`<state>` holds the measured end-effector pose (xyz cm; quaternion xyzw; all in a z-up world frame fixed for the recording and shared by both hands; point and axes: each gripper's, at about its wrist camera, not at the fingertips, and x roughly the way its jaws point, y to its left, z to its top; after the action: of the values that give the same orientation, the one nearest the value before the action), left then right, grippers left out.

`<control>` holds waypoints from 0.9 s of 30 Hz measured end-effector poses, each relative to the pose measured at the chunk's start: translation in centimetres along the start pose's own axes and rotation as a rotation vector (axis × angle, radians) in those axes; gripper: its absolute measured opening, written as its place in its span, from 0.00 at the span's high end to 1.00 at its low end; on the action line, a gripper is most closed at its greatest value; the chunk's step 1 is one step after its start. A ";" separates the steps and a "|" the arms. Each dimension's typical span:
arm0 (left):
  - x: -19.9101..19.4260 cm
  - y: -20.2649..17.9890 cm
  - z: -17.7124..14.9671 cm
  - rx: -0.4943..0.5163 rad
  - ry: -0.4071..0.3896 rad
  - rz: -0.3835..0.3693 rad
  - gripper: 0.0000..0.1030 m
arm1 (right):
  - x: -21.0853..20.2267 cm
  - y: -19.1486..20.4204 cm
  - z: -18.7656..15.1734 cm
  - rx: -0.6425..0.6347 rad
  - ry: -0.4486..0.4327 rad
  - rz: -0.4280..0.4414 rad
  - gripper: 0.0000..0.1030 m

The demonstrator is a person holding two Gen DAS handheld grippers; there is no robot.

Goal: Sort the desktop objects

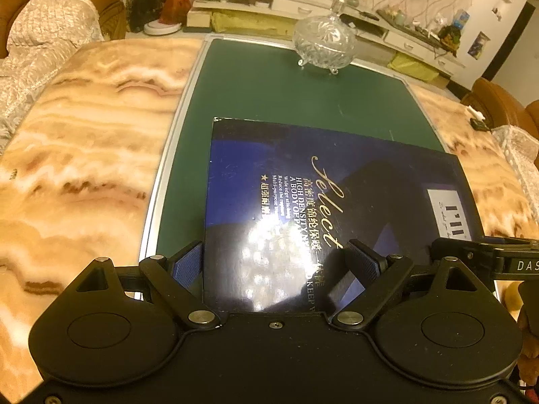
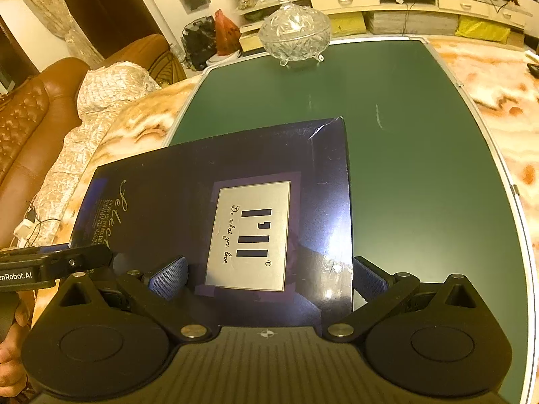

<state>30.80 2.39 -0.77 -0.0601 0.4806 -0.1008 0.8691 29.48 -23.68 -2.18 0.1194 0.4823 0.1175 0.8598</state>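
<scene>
A flat dark blue box (image 1: 303,185) with gold "Select" lettering and a silver label lies on the green mat (image 1: 269,94). It also shows in the right wrist view (image 2: 235,175). My left gripper (image 1: 274,262) is open and straddles the box's near left part, its blue pads (image 1: 187,262) on either side. My right gripper (image 2: 267,279) is open over the box's near right corner, with the box edge between its fingers. A cut-glass lidded bowl (image 1: 324,40) stands at the mat's far edge, also in the right wrist view (image 2: 294,33).
The mat lies on a marble-patterned table (image 1: 84,134). A brown sofa with a lace cover (image 2: 50,101) stands to the left. A small dark object (image 1: 478,124) lies at the table's far right. Low white cabinets (image 2: 404,0) line the far wall.
</scene>
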 end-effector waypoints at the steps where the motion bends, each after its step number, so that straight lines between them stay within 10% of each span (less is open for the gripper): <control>1: -0.4 -0.1 -0.2 0.001 -0.003 0.000 0.13 | -0.3 0.1 -0.2 0.000 -0.002 0.001 0.00; 27: -6.9 -1.3 -7.6 0.022 -0.026 0.007 0.13 | -6.6 1.6 -7.7 0.002 -0.007 0.008 0.00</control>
<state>20.61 2.64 1.10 -0.0499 0.4685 -0.1023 0.8761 19.42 -23.58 -0.32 0.1227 0.4790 0.1200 0.8609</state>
